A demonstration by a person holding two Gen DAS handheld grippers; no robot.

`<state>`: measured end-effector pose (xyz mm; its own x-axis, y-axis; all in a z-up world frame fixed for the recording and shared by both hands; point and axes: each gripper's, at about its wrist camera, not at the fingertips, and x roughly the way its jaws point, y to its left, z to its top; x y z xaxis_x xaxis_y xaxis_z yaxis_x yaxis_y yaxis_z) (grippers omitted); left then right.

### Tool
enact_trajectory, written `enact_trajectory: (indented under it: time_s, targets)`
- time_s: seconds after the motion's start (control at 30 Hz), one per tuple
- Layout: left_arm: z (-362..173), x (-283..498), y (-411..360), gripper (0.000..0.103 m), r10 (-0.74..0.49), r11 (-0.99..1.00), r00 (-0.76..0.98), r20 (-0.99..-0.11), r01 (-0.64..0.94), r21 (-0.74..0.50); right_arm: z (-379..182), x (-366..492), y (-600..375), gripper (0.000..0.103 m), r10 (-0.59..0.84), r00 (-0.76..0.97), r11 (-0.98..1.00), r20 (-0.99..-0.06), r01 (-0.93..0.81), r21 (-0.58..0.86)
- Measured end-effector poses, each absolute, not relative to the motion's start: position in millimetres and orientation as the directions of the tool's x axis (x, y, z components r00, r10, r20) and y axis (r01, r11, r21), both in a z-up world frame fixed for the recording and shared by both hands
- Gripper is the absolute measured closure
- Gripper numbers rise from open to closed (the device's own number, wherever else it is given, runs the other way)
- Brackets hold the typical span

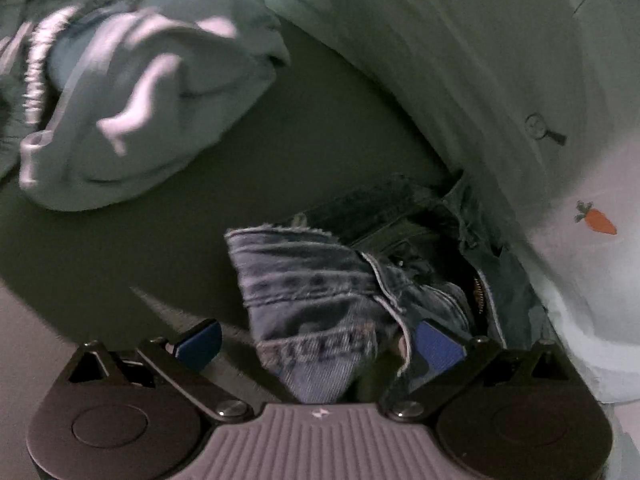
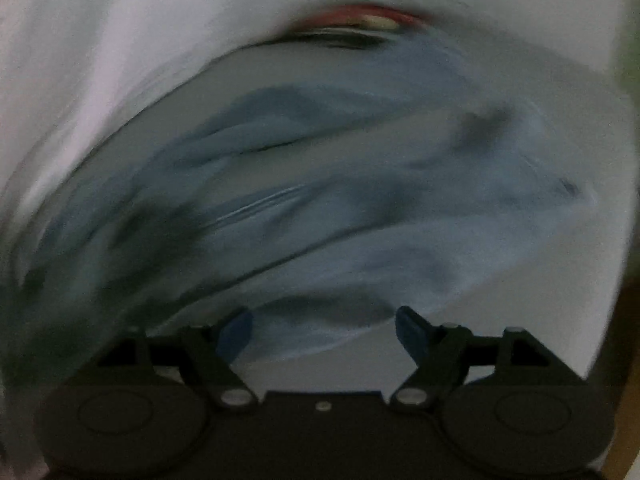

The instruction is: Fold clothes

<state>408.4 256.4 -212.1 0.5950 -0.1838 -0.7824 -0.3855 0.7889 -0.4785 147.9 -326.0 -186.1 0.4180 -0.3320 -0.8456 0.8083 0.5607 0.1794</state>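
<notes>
Presently: denim jeans (image 1: pixel 320 300) bunched on white bedsheet (image 1: pixel 460 60), a fold draped btwn jaws of left gripper (image 1: pixel 316 340), spread, not pinching; right gripper (image 2: pixel 324 330) spread, empty, over blurred blue garment (image 2: pixel 360 200); rec. close on waistband edge before lifting.

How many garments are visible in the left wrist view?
2. The blue denim garment lies between the left gripper fingers; the pale blue top with white markings is crumpled at upper left. Others may be hidden.
</notes>
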Motion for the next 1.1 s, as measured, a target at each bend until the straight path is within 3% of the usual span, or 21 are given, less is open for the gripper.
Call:
enact_trajectory:
  time_s: [0.13, 0.2, 0.23, 0.27, 0.3, 0.33, 0.37, 0.47, 0.67, 0.83, 1.1]
  targets:
    - [-214.0, 417.2, 241.6, 0.009, -0.175, 0.789, 0.629, -0.758, -0.371, -0.49, -199.1, 111.4, -369.8, 0.02, -0.369, 0.404, 0.282, -0.837, 0.907, 0.313]
    - [-212.9, 417.6, 233.5, 0.031, -0.096, 0.794, 0.631, -0.77, -0.418, -0.442, -203.7, 98.4, -386.5, 0.009, -0.378, 0.447, 0.187, -0.811, 0.895, 0.406]
    - [-212.2, 417.9, 230.1, 0.035, -0.07, 0.794, 0.629, -0.774, -0.435, -0.425, -203.5, 99.9, -391.1, 0.009, -0.379, 0.44, 0.166, -0.814, 0.898, 0.408]
    - [-211.3, 417.5, 227.0, 0.049, -0.068, 0.784, 0.632, -0.772, -0.444, -0.433, -203.4, 101.3, -395.7, 0.009, -0.379, 0.433, 0.145, -0.818, 0.901, 0.41]
    - [-210.1, 417.0, 224.4, 0.056, -0.068, 0.768, 0.631, -0.773, -0.461, -0.444, -203.0, 102.7, -400.1, 0.01, -0.381, 0.426, 0.126, -0.821, 0.903, 0.41]
    - [-207.6, 416.4, 221.3, 0.06, -0.057, 0.756, 0.63, -0.775, -0.479, -0.446, -200.7, 104.7, -402.3, 0.033, -0.386, 0.417, 0.129, -0.823, 0.908, 0.399]
    - [-203.7, 415.9, 217.1, 0.066, -0.039, 0.751, 0.63, -0.775, -0.493, -0.439, -199.2, 108.6, -406.4, 0.065, -0.389, 0.413, 0.156, -0.823, 0.91, 0.383]
    - [-184.7, 409.8, 205.7, 0.073, 0.04, 0.76, 0.635, -0.772, -0.521, -0.389, -196.1, 116.3, -419.6, 0.091, -0.379, 0.438, 0.217, -0.815, 0.899, 0.381]
    - [-123.7, 358.2, 195.1, 0.084, 0.23, 0.774, 0.665, -0.71, -0.568, -0.281, -151.8, 80.9, -446.0, 0.093, -0.312, 0.6, 0.278, -0.737, 0.799, 0.533]
    - [-117.7, 277.8, 199.0, 0.085, 0.24, 0.735, 0.633, -0.736, -0.614, -0.288, -108.4, 18.3, -479.7, 0.094, -0.355, 0.623, 0.366, -0.697, 0.778, 0.51]
    - [-165.0, 144.9, 197.1, 0.083, 0.259, 0.693, 0.477, -0.84, -0.698, -0.183, -169.5, -23.9, -526.3, 0.093, -0.249, 0.578, 0.315, -0.777, 0.807, 0.5]
